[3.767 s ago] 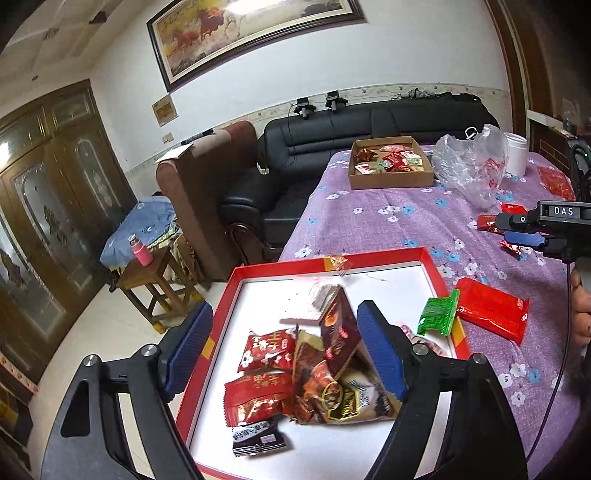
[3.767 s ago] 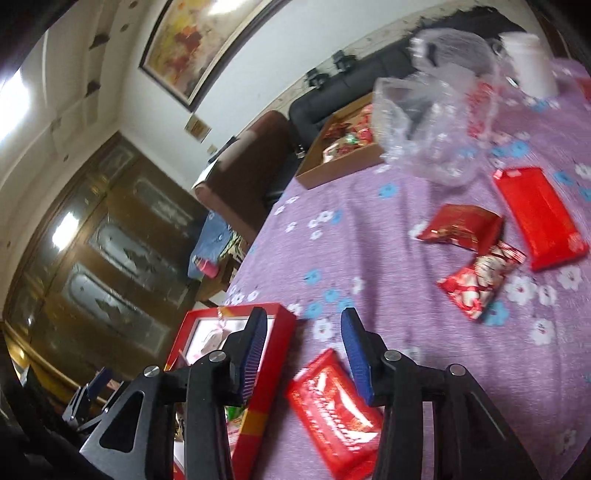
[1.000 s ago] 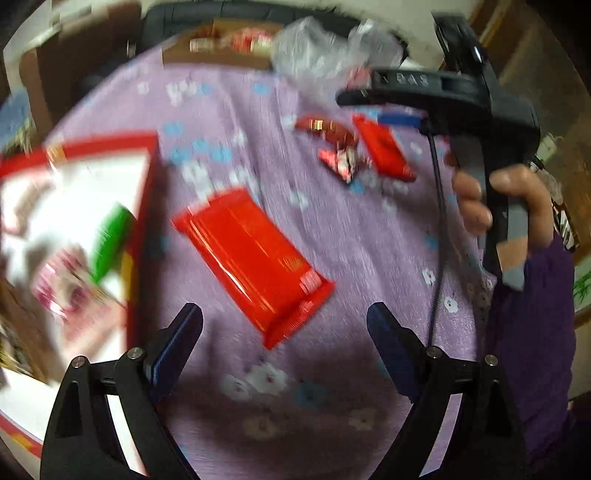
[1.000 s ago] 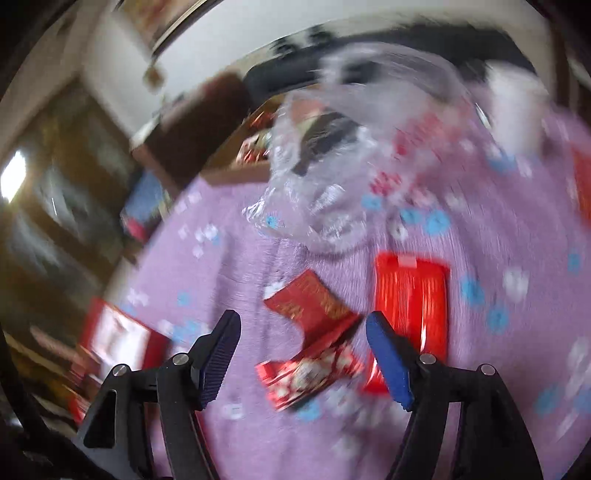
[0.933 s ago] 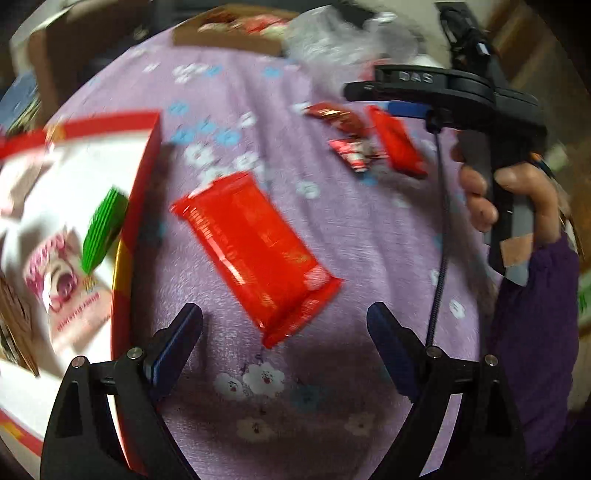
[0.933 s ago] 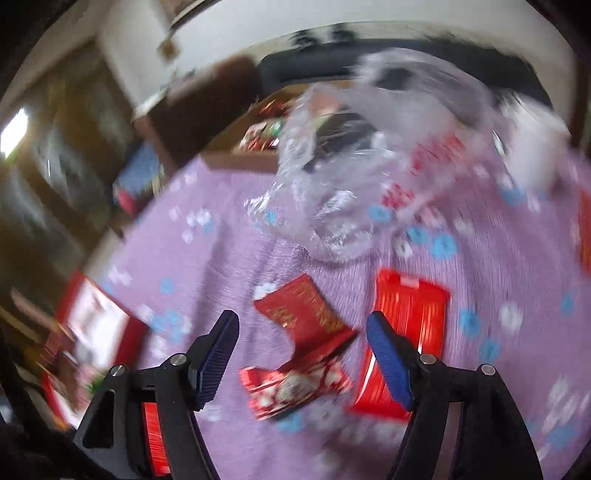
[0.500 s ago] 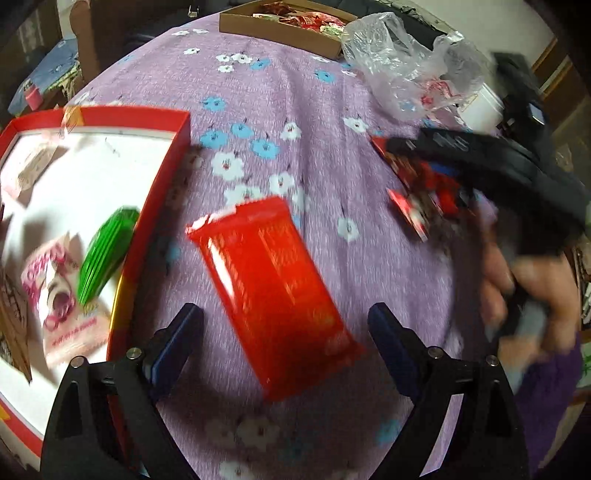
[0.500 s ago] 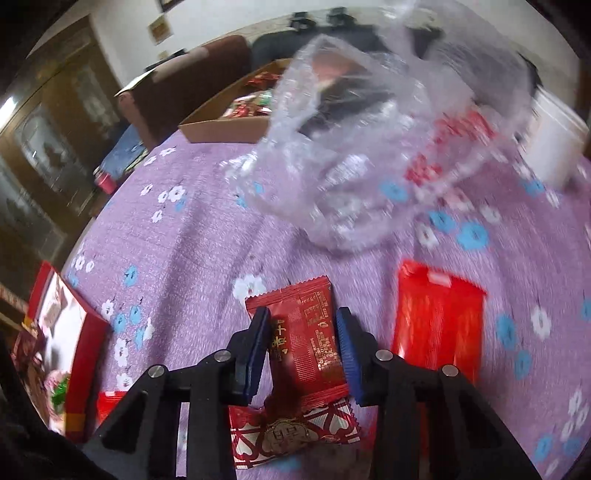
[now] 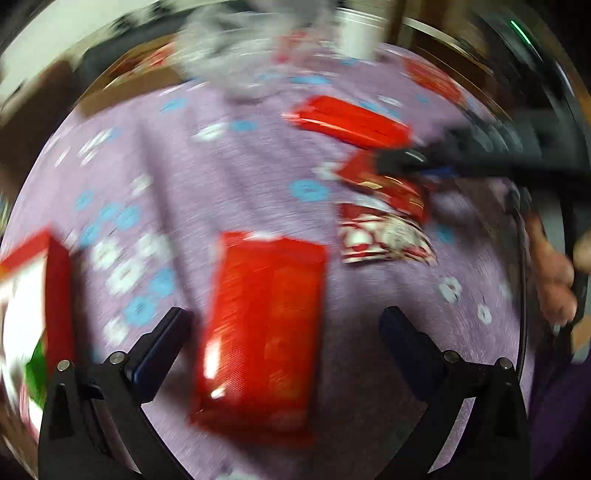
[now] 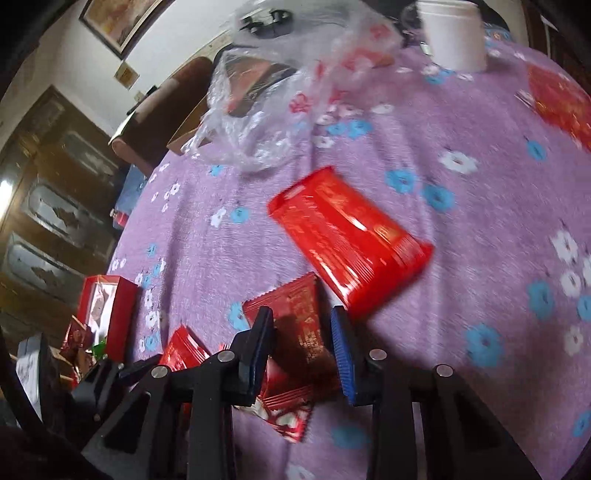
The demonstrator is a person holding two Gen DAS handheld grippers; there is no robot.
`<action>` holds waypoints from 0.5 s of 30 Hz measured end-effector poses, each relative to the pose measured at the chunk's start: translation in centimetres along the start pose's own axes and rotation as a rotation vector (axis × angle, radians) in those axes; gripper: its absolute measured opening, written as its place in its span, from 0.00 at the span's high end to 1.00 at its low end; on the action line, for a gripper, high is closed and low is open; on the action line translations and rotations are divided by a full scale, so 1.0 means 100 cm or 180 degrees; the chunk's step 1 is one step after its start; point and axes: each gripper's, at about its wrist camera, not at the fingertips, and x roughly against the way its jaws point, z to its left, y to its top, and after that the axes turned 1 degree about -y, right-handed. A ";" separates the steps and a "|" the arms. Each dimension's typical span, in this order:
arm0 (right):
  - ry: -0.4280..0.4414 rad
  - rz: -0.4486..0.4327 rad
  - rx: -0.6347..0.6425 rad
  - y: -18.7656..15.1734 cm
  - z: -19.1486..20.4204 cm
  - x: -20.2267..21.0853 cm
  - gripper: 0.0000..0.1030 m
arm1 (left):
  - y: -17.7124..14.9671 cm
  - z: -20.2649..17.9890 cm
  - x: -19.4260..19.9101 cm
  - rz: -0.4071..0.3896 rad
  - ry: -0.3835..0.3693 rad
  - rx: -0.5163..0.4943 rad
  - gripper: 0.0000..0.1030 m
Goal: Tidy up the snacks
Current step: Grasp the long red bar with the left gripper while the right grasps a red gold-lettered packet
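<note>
My left gripper (image 9: 282, 323) is open over a large red snack packet (image 9: 262, 325) lying flat on the purple tablecloth between its fingers. My right gripper (image 10: 301, 321) is partly closed, its fingers on either side of a dark red snack packet (image 10: 299, 332); I cannot tell whether they touch it. A red-and-white packet (image 10: 286, 419) lies under that one. A long red packet (image 10: 347, 236) lies just beyond. In the blurred left wrist view the right gripper (image 9: 406, 162) is over the dark red packet (image 9: 384, 188).
A red tray (image 10: 118, 314) holding snacks sits at the table's left edge. A clear plastic bag (image 10: 288, 81), a white jar (image 10: 454, 33) and a cardboard box (image 10: 184, 129) stand at the back. Another red packet (image 10: 561, 103) lies far right.
My left gripper has swung over the large red packet, now between its fingers. My right gripper has come down and narrowed around the dark red packet.
</note>
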 end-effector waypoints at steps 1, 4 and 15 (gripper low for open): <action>-0.0014 0.0023 0.0044 -0.001 0.000 0.002 0.69 | 0.000 0.011 0.005 0.0000 -0.0059 0.0213 0.00; -0.0152 0.0036 0.0208 -0.003 0.008 0.002 0.62 | 0.000 0.025 0.012 -0.0044 0.0120 0.0467 0.00; -0.0684 -0.0083 0.0748 -0.012 0.039 -0.008 0.62 | -0.016 0.010 0.006 -0.0110 0.0310 0.0038 0.18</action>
